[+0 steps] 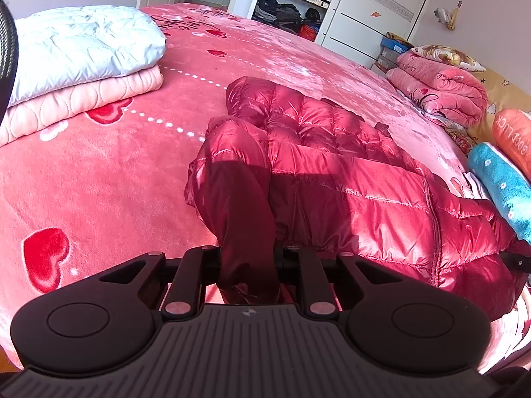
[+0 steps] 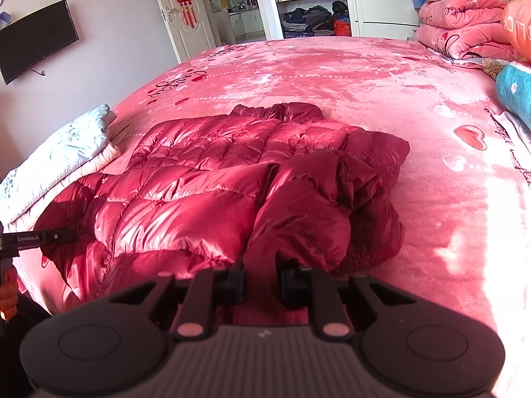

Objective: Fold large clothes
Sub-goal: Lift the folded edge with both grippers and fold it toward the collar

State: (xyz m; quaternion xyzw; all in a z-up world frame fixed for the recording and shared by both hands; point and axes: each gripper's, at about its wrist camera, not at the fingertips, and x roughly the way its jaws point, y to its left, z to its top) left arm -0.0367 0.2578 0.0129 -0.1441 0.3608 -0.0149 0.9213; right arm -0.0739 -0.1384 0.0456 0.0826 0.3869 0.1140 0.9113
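Note:
A shiny dark red quilted puffer jacket (image 1: pixel 332 152) lies spread on the pink bed (image 1: pixel 99 182), its hood at the far end. My left gripper (image 1: pixel 247 265) is shut on a dark red sleeve end of the jacket at the near left. In the right wrist view the jacket (image 2: pixel 205 165) fills the middle, and my right gripper (image 2: pixel 262 282) is shut on a bunched sleeve fold at the jacket's near right. The left gripper's finger (image 2: pixel 43 237) shows at the left edge, against the jacket's corner.
A folded white and pink quilt stack (image 1: pixel 79 63) lies on the bed's left. Folded pink blankets (image 1: pixel 441 89), a blue towel roll (image 1: pixel 504 185) and an orange pillow (image 1: pixel 514 136) sit along the right side. An open wardrobe (image 1: pixel 292 10) stands behind the bed.

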